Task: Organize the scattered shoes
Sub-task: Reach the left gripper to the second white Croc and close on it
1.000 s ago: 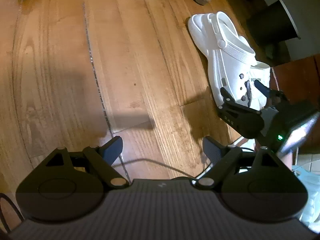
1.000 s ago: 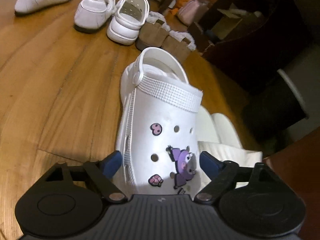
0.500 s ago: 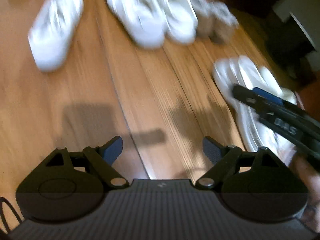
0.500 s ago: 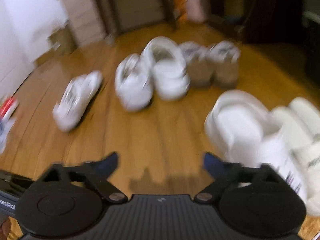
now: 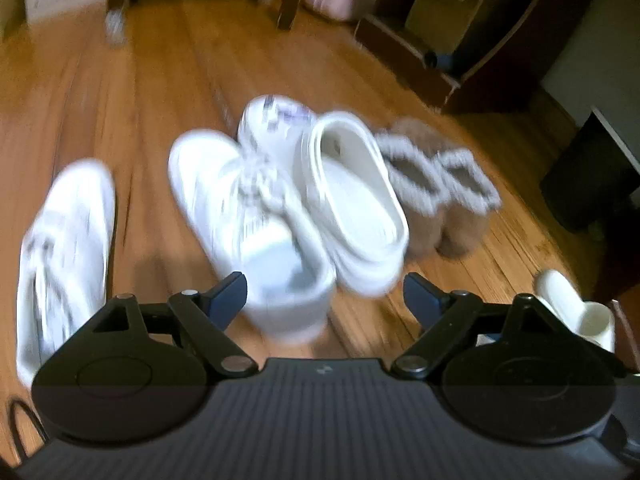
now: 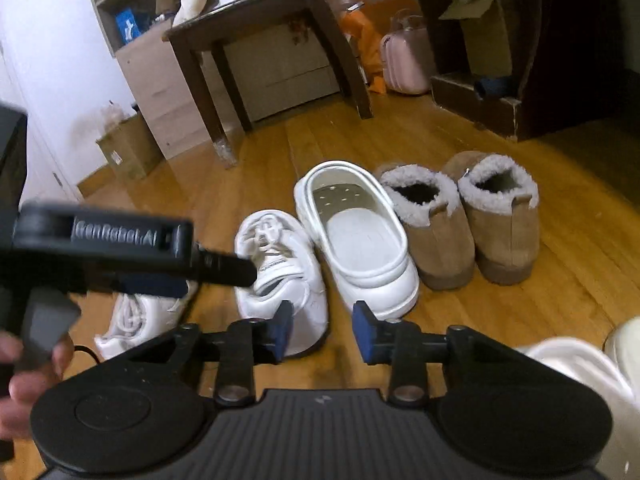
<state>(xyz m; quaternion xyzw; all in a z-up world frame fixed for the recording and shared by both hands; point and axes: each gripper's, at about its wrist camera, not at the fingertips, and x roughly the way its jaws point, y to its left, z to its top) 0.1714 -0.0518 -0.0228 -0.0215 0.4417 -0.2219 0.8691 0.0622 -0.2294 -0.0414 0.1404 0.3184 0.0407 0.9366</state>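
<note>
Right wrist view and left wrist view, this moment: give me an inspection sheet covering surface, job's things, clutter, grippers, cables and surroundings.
Surface: wooden plank floor, bare around the shoes.
Job's things: pair of tan fleece-lined slippers side by side; white clog left of them; white strap sneaker beside the clog; second white sneaker apart, further left; another white shoe at the lower right edge, blurred.
Clutter: nothing seen among the shoes.
Grippers: left gripper open, empty; right gripper empty, jaws opening.
Cables: thin dark cable near the hand.
Surroundings: dark wooden table, pink case, orange bag, cardboard box.
</note>
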